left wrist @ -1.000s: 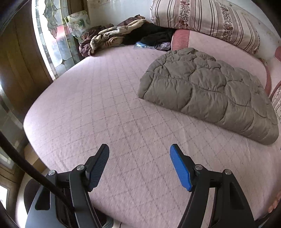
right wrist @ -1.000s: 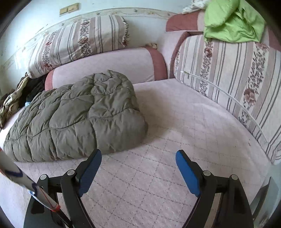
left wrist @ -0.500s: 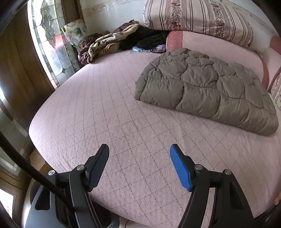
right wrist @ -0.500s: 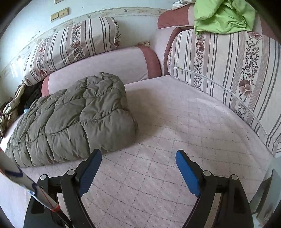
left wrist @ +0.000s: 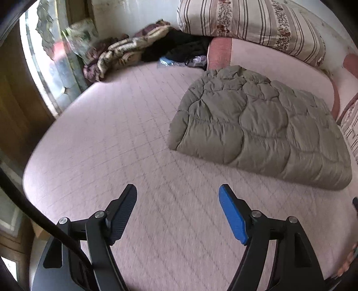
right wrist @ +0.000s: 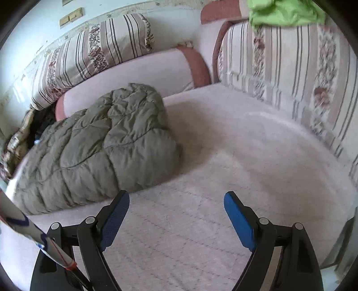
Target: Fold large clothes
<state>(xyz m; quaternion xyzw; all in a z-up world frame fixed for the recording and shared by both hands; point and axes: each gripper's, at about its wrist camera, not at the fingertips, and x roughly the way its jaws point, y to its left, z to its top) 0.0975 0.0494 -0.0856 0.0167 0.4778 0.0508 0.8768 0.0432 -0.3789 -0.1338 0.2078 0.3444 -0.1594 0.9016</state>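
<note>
A puffy olive-grey quilted coat lies folded into a thick bundle on the pink quilted bed, toward its back right. The right wrist view shows the same coat at centre left. My left gripper hovers over bare bedding in front of and to the left of the coat; its jaws are opening and nothing is between them. My right gripper hangs open and empty above the bedding, just right of the coat's near corner.
Striped floral cushions and a pink bolster line the back of the bed. A heap of loose clothes lies at the back left by a stained-glass window. A green cloth sits on the right-hand cushions.
The left gripper has drawn back from the coat, so more bed shows and the coat looks smaller, and its jaws stand slightly wider. The right view has tilted a little; the coat has not moved.
</note>
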